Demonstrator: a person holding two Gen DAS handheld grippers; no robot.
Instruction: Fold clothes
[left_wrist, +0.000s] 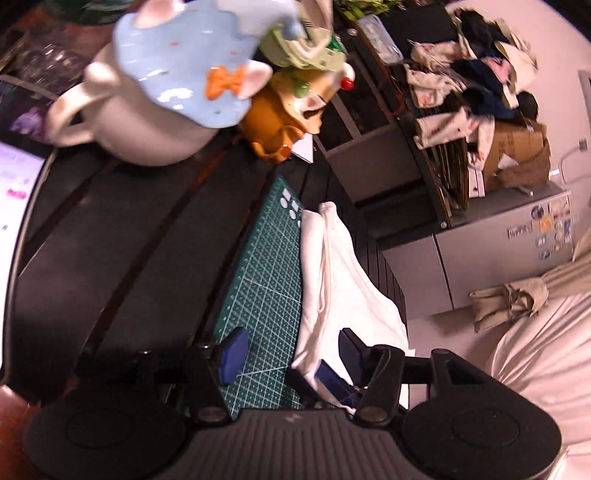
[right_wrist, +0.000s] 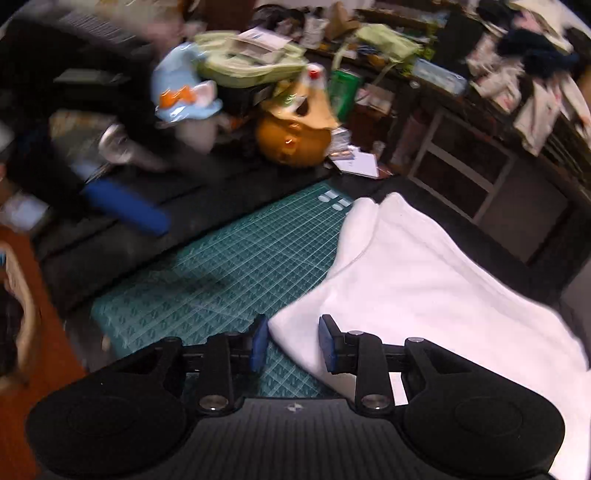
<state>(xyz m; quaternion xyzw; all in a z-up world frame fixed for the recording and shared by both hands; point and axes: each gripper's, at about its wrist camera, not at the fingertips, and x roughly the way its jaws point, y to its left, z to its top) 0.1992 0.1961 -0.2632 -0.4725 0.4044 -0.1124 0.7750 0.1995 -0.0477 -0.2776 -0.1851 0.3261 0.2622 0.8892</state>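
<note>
While the green cutting mat (right_wrist: 207, 280) fills the lower left of the right wrist view, the right gripper (right_wrist: 293, 343) stands spread at bottom centre, the near corner of the white garment (right_wrist: 413, 280) between its pads. Rightward the cloth spreads. The left gripper (left_wrist: 291, 354) is spread too, its right finger over the garment's (left_wrist: 332, 280) edge.

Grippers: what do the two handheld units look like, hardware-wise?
Both look identical. The left gripper and right gripper each have a matte black body with a ribbed centre plate bearing a small pale mark, round black lobes either side, and black linkage arms on silver pivot bolts. The fingers carry flat blue pads. No cables, hands or sleeves are visible.
</note>
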